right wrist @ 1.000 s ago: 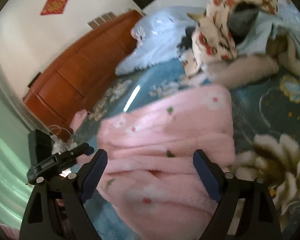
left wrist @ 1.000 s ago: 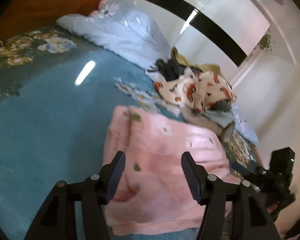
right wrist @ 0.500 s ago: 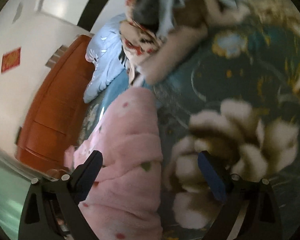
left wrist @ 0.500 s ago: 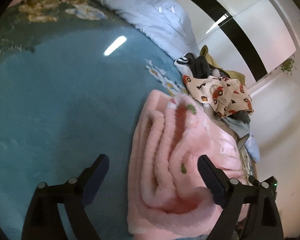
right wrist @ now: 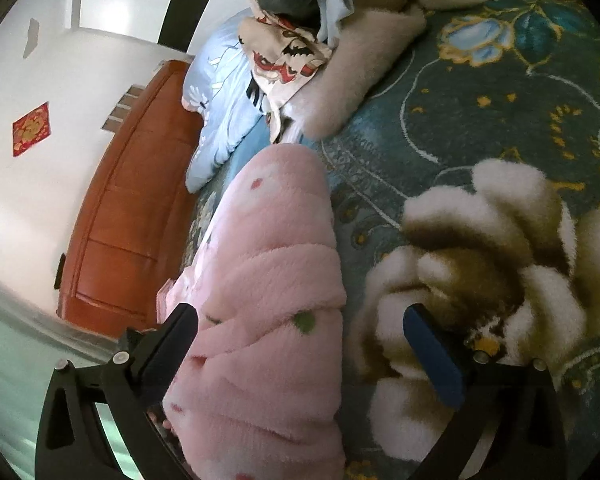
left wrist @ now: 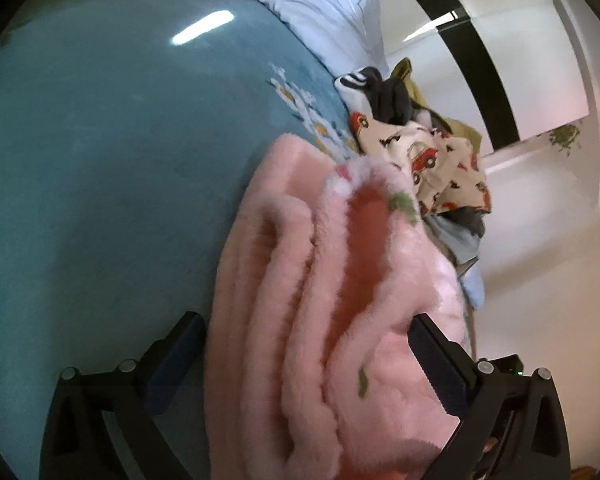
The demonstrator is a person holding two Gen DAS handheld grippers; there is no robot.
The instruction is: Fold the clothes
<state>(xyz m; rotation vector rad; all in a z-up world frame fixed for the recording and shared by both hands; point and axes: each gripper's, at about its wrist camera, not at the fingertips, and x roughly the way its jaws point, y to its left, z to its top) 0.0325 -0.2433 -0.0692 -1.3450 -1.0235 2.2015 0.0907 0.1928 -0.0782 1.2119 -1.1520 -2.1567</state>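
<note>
Left gripper [left wrist: 304,360] jaws opening, straddling the folded pink fleece [left wrist: 324,300] on the bed [left wrist: 100,160] — pads not pressing. Right gripper [right wrist: 300,348] opening too, fleece [right wrist: 272,300] against its left finger only. Risk: closing off-centre pinches top layers — stack unrolls.
</note>
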